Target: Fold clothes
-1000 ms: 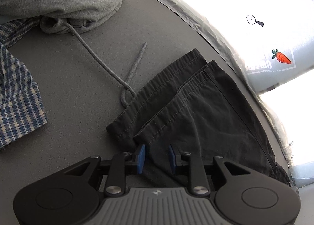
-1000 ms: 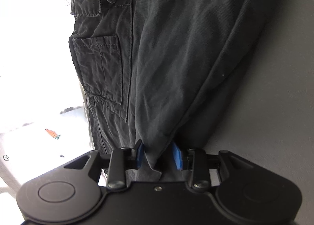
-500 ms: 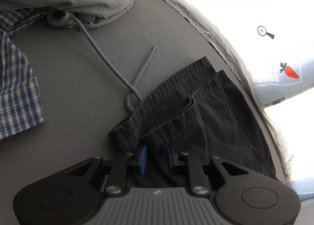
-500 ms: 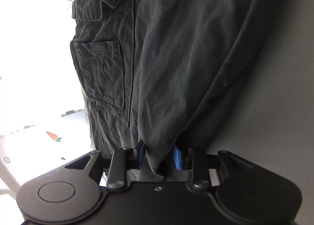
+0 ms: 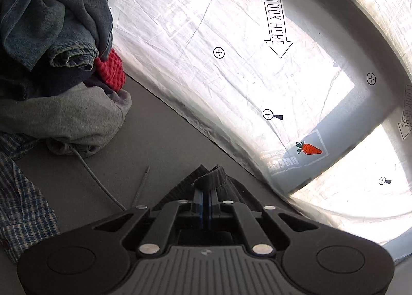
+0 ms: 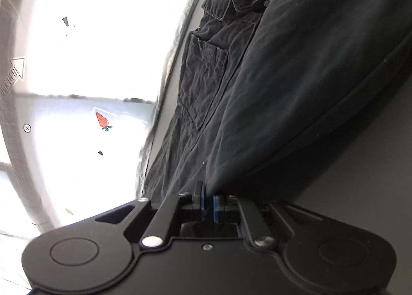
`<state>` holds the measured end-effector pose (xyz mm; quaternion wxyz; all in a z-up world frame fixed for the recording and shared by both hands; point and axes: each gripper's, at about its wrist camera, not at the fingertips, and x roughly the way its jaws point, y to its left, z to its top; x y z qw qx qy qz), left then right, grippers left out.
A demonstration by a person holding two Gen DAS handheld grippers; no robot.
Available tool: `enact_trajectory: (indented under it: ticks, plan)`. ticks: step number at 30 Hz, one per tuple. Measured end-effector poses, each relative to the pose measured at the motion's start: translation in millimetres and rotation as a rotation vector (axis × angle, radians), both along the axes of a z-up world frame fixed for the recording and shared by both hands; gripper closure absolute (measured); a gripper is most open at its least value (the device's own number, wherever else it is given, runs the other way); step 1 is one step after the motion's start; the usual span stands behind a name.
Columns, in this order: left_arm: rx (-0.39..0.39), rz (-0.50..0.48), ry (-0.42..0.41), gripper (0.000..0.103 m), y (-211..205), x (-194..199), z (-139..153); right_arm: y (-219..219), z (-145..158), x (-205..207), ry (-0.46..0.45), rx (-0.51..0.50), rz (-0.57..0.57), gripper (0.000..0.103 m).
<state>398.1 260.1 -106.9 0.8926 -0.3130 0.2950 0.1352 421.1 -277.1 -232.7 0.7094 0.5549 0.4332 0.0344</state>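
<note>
Dark charcoal cargo shorts lie on a grey table. In the left wrist view my left gripper [image 5: 206,198] is shut on the shorts' hem [image 5: 211,180], which bunches up over the fingertips and is lifted off the table. In the right wrist view my right gripper [image 6: 208,201] is shut on the other end of the shorts [image 6: 283,76]. The fabric stretches away from it, with a flap pocket [image 6: 206,68] showing on the left side.
A pile of unfolded clothes stands at the back left: jeans [image 5: 51,19], a red checked piece [image 5: 112,69], a grey hoodie [image 5: 69,120] with its drawstring [image 5: 103,187] trailing, and a blue plaid shirt [image 5: 23,205]. A printed plastic sheet [image 5: 231,76] borders the table edge.
Both grippers closed fully on the shorts. The left gripper lifted and tilted up with the hem, so the view now shows more of the wall sheet and pile.
</note>
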Motion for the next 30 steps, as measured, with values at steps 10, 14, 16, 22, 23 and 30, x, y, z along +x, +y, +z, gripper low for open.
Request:
enact_trajectory:
  ticks: [10,14,16,22,23,30]
  plan:
    - [-0.032,0.08,0.223,0.083,11,-10,-87,12,-37,-8,0.169,0.041,0.026,0.064]
    - [0.036,0.059,0.221,0.068,12,-3,-73,22,-24,-4,0.119,0.021,0.105,0.062]
    - [0.034,0.065,0.232,0.051,15,-4,-72,30,-14,-1,0.066,0.0,0.151,0.055]
    - [-0.153,0.091,0.261,0.046,22,-13,-96,54,15,9,-0.1,-0.196,0.265,0.079]
    - [-0.18,0.092,0.254,0.046,21,-14,-99,57,17,11,-0.122,-0.221,0.274,0.084]
    - [-0.173,0.106,0.227,0.046,8,-9,-104,58,-23,31,-0.038,-0.078,0.224,0.093]
